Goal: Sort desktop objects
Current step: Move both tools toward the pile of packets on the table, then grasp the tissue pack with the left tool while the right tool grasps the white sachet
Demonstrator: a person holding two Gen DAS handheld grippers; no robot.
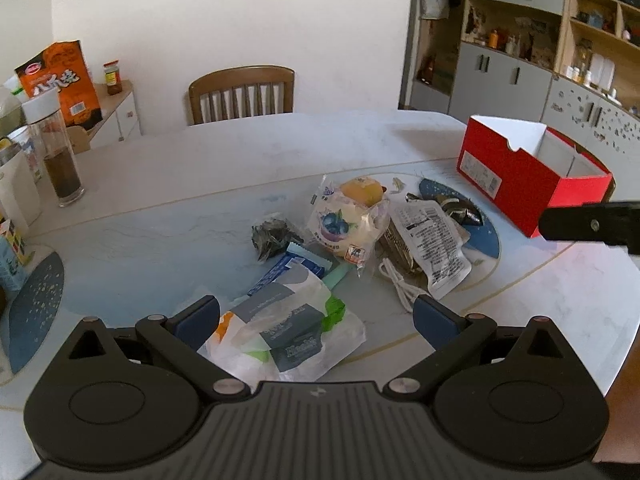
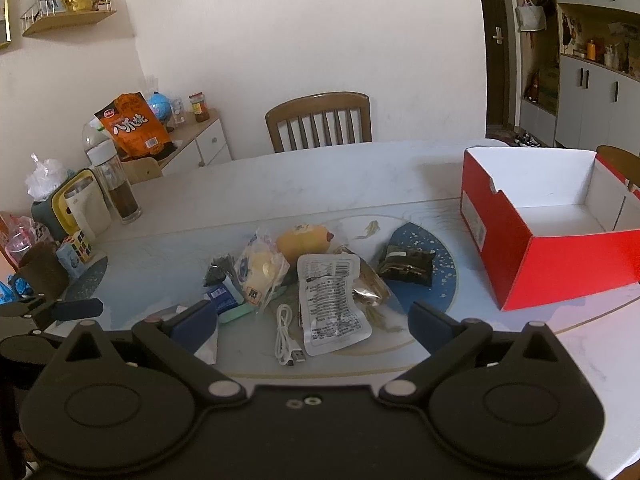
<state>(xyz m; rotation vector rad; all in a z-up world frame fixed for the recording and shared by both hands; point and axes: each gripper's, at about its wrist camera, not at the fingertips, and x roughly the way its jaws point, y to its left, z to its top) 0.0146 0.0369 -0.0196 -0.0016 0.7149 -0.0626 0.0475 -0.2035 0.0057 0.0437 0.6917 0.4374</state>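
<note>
The right gripper point(image 2: 312, 320) hangs spread wide and empty, the silver snack pouch point(image 2: 332, 300) just ahead between its fingers, long axis running away from it. The left gripper point(image 1: 316, 316), also released, sits over a tissue pack point(image 1: 284, 332). The red box point(image 2: 560, 232), ahead-right, appears empty.
</note>
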